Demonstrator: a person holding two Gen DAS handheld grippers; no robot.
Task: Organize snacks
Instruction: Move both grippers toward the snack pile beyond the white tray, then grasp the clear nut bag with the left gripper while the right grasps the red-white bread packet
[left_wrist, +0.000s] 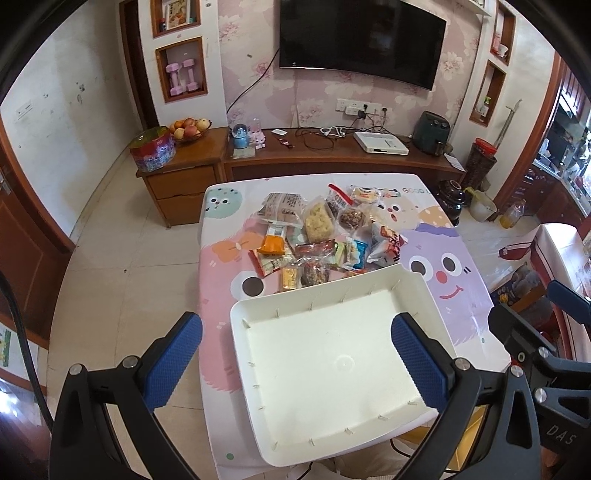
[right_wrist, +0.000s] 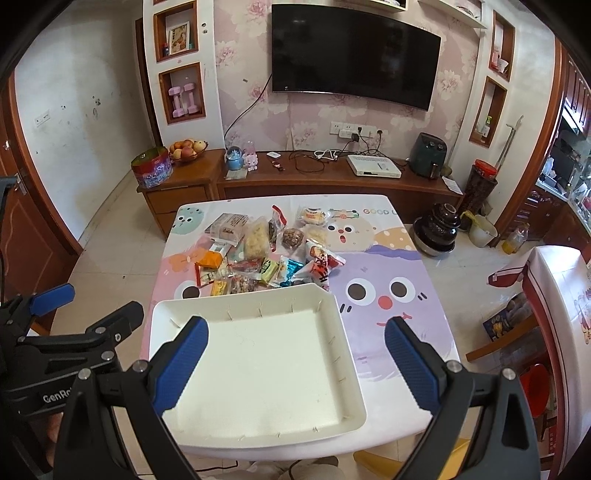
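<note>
A white empty tray (left_wrist: 258, 314) sits at the near edge of the cartoon-print table (left_wrist: 454, 266); it also shows in the right wrist view (right_wrist: 258, 295). Behind it lies a pile of snack packets (left_wrist: 317, 236), also in the right wrist view (right_wrist: 266, 247), with an orange packet (left_wrist: 272, 244) at its left. My left gripper (left_wrist: 295, 350) is open and empty, held above the tray's near half. My right gripper (right_wrist: 295, 350) is open and empty, above the tray's right side. The right gripper shows at the right edge of the left wrist view (left_wrist: 535, 332), the left gripper at the left of the right wrist view (right_wrist: 74, 325).
A wooden TV cabinet (right_wrist: 314, 181) with a fruit bowl (right_wrist: 186, 149), a tin (right_wrist: 152, 170) and cables stands behind the table. A dark pot (right_wrist: 437, 229) sits on the floor at the right. A white appliance (right_wrist: 557, 295) stands at far right.
</note>
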